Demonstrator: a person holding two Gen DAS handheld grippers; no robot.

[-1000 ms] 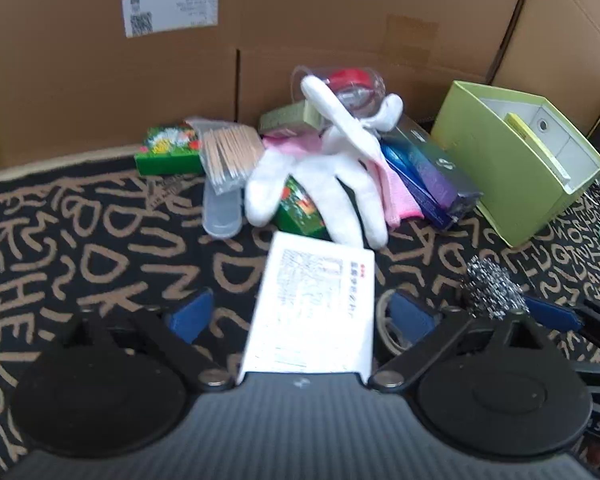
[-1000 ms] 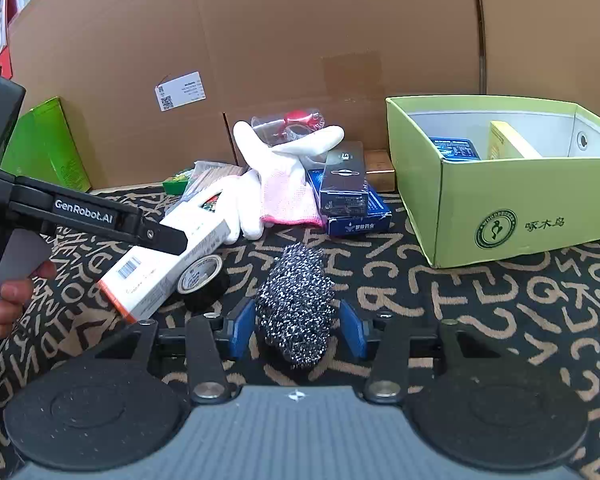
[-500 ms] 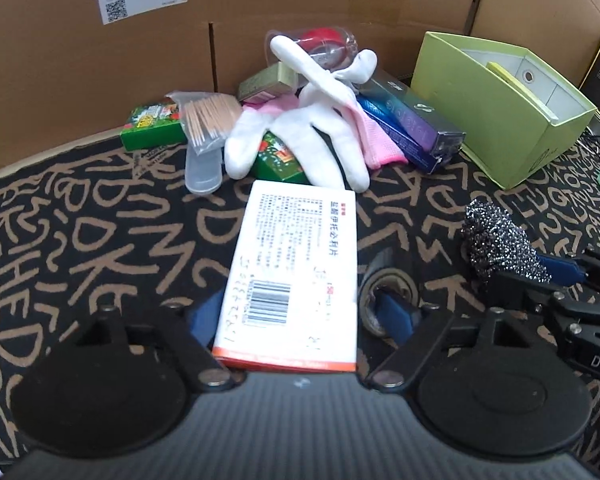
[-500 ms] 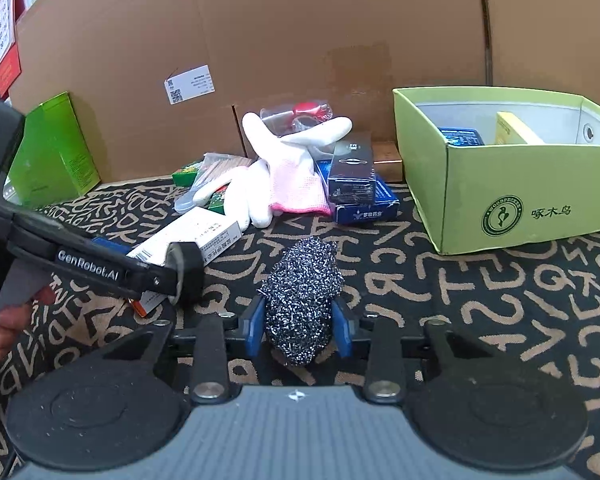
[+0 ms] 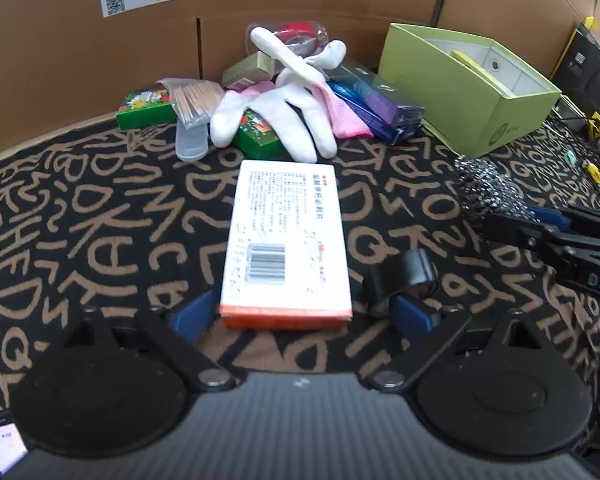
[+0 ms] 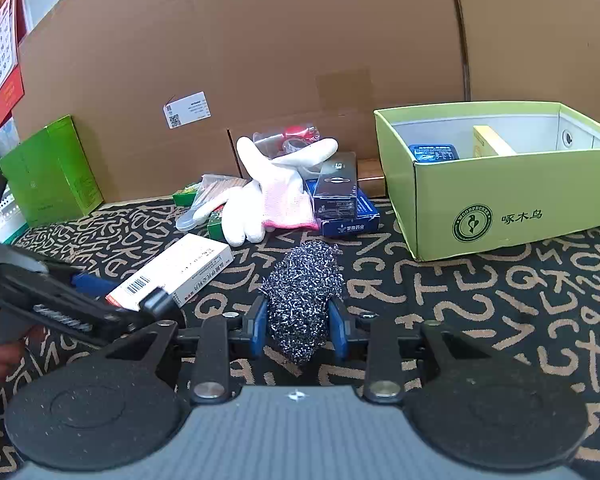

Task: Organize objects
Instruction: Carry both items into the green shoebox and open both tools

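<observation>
both cameras sit low over the patterned mat (image 5: 100,216), each looking forward along its own fingers toward the cardboard wall (image 6: 300,60), the left one from the left and the right one close beside it, and both views share the white box (image 5: 286,240), the glove (image 6: 276,196) and the green box (image 6: 500,204).

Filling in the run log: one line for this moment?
left gripper: open, straddling white box | right gripper: shut on steel scourer | green bin: ahead

Worktop cloth (image 5: 100,216): black w/ tan lettering. Med box (image 5: 286,240): white, orange end, at 12 o'clock from left claw. Scourer (image 6: 302,296): silver-black speckle. Storage box (image 6: 500,196): lime green. Glove (image 5: 284,108): white, pink cuff.
</observation>
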